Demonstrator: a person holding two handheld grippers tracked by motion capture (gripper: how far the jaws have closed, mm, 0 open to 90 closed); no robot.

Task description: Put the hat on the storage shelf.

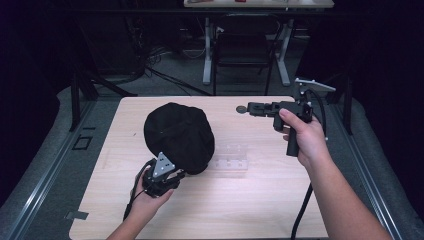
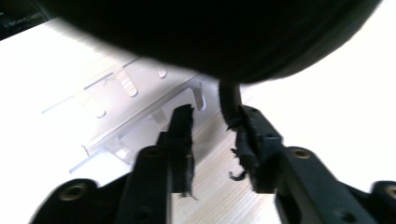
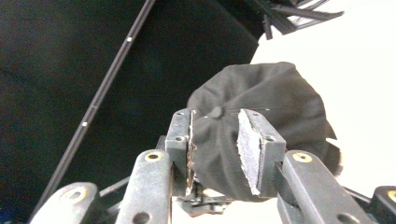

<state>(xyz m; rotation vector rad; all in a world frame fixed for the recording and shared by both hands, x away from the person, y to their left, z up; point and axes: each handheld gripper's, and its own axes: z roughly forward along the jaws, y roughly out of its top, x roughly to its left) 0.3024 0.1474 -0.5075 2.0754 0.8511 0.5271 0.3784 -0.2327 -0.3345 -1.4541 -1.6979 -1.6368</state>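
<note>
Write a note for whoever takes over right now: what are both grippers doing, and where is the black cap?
Left gripper: jaws open at the near edge of the black cap; a dark strap from the cap lies against one jaw, nothing pinched.
Right gripper: jaws open and empty, held above the far right of the table, aimed toward the cap.
Cap: resting on the table, left of centre, beside a clear plastic stand.
Done: cap lies on the table.
Left: probably grip it again if it should go onto the stand.
</note>
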